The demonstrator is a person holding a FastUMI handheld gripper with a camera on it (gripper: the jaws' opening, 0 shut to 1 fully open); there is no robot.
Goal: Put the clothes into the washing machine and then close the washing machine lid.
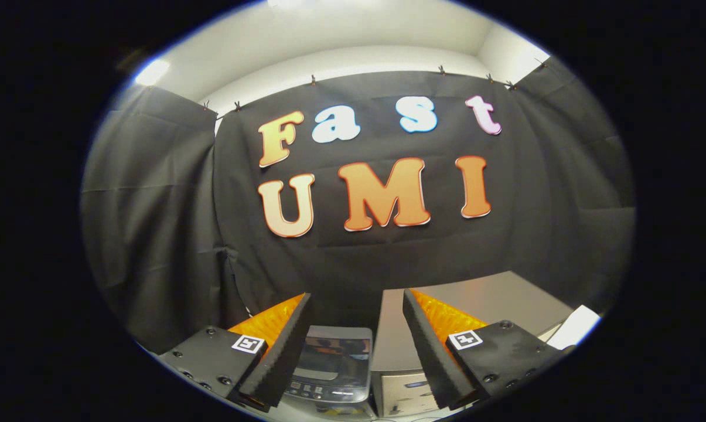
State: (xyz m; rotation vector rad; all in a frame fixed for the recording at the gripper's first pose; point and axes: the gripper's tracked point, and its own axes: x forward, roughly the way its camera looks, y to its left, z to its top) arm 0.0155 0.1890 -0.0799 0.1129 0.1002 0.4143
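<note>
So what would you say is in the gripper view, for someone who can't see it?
The gripper is open, holding nothing, raised toward the booth's black cloth wall. Between and below its fingers sits a small washing machine with its lid shut, and a grey box stands right beside it.

We are counting one washing machine, lid shut, one grey cabinet beside it, one white object, and one tongs with two fingers standing apart, gripping nothing.

Washing machine partly hidden behind gripper fingers, perhaps closed.
</note>
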